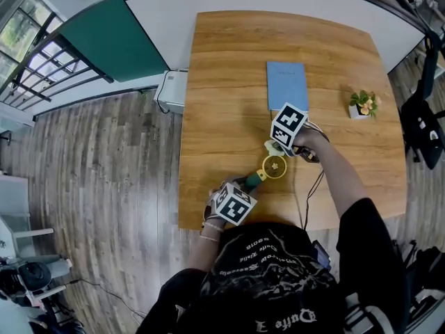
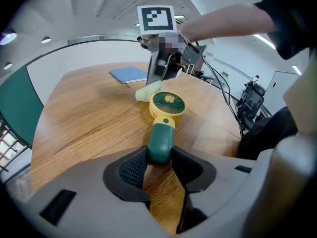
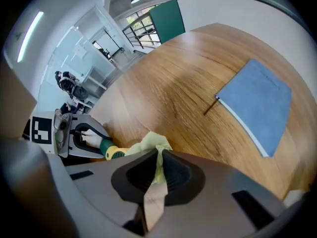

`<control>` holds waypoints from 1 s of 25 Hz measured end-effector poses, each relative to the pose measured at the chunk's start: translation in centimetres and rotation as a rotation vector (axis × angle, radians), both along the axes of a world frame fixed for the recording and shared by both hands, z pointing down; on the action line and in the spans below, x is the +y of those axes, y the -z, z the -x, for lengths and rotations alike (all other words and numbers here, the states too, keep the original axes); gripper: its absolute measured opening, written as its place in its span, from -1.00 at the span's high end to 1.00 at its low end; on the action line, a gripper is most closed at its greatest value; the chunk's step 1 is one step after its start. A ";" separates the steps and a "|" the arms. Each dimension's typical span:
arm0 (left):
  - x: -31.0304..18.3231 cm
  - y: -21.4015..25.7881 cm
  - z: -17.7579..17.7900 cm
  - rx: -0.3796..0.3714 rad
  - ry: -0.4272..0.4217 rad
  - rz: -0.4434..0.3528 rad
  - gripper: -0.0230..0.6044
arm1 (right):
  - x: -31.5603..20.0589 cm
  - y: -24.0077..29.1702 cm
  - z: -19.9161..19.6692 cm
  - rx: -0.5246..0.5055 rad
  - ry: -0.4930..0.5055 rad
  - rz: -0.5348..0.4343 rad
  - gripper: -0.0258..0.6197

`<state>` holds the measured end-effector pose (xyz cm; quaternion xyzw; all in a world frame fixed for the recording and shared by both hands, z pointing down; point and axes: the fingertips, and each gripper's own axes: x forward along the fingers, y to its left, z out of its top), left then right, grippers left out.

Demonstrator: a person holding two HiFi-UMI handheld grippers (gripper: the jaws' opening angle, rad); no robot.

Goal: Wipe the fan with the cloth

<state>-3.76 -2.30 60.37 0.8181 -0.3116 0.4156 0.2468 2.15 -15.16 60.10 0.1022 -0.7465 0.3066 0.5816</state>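
A small hand fan (image 2: pixel 167 105) with a yellow round head and dark green handle (image 2: pixel 160 144) lies on the wooden table (image 1: pixel 222 82). My left gripper (image 2: pixel 159 158) is shut on the end of that handle. In the head view the fan (image 1: pixel 273 167) sits between the two grippers, with my left gripper (image 1: pixel 240 186) at its handle end. My right gripper (image 3: pixel 157 165) is shut on a pale yellow cloth (image 3: pixel 150 147), which hangs beside the fan's head. From the left gripper view the cloth (image 2: pixel 147 91) touches the far side of the fan head, under my right gripper (image 2: pixel 159 79).
A blue notebook (image 1: pixel 287 84) lies further back on the table, with a thin pen (image 3: pixel 212 105) beside it. A small potted plant (image 1: pixel 362 104) stands at the right edge. Black cables (image 1: pixel 313 186) trail off the table's front right. Wooden floor lies to the left.
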 end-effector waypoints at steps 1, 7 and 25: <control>0.0 0.0 -0.1 0.001 0.002 0.000 0.37 | 0.0 0.0 -0.2 -0.026 -0.022 0.001 0.83; -0.1 0.1 -0.1 -0.007 0.031 0.002 0.37 | -0.1 0.4 -1.4 -0.135 -0.129 -0.058 0.83; -0.2 0.0 0.0 -0.041 0.104 0.016 0.37 | 5.4 0.2 -5.2 -0.369 -0.619 -0.181 0.83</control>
